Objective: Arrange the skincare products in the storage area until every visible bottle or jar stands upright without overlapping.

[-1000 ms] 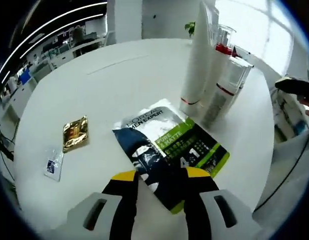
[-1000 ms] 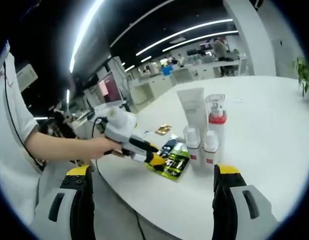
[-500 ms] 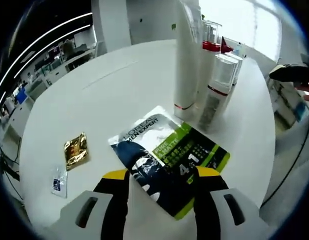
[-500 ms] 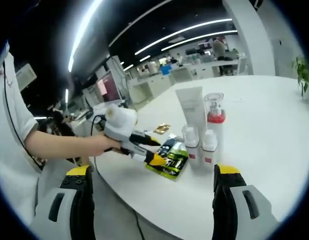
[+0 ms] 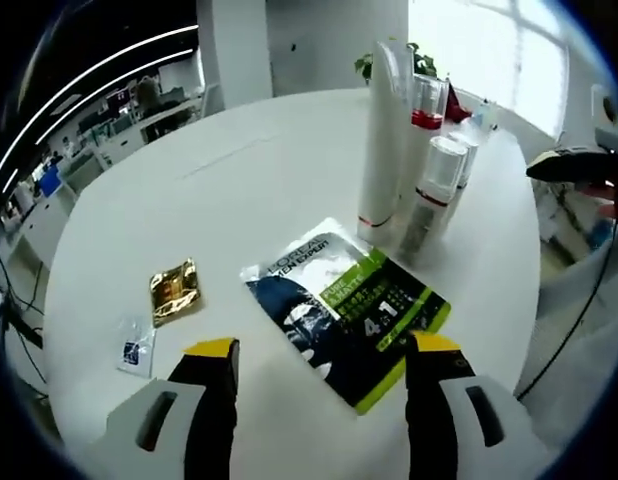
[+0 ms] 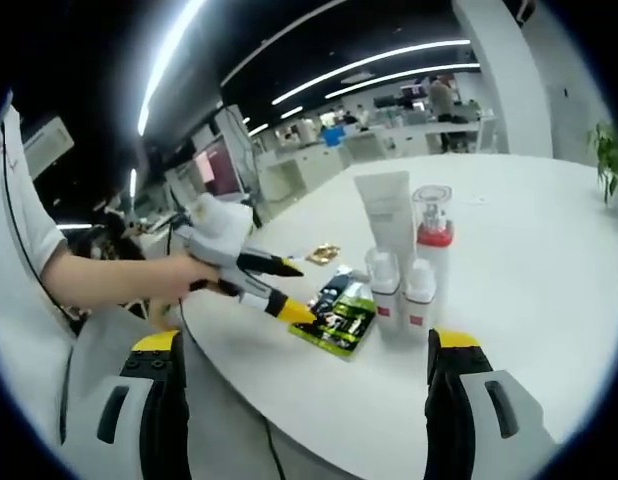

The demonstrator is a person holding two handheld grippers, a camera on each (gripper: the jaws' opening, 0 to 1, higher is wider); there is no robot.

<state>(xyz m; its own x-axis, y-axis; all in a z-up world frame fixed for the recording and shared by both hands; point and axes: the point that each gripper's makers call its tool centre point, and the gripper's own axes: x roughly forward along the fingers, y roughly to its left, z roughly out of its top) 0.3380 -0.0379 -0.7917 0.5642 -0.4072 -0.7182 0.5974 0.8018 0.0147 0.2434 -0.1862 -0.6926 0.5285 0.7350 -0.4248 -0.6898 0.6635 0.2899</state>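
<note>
A tall white tube (image 5: 382, 130), a pump bottle with a red band (image 5: 425, 108) and two small clear-capped bottles (image 5: 435, 185) stand upright in a tight cluster on the round white table (image 5: 239, 190). A flat green, black and white sachet (image 5: 344, 310) lies in front of them. My left gripper (image 5: 322, 350) is open wide just above the sachet's near end, holding nothing. From the right gripper view it (image 6: 292, 290) hovers beside the sachet (image 6: 341, 312) and left of the cluster (image 6: 404, 250). My right gripper (image 6: 307, 345) stands open off the table's edge.
A small gold sachet (image 5: 175, 290) and a clear sachet with a blue patch (image 5: 136, 346) lie left of the big sachet. A person's hand (image 6: 139, 280) holds the left gripper. The table's edge (image 6: 319, 400) runs near the right gripper. Office desks fill the background.
My left gripper's jaws have spread wider and pulled back a little from the sachet's corner. The bottles, the sachets and the right gripper have stayed put.
</note>
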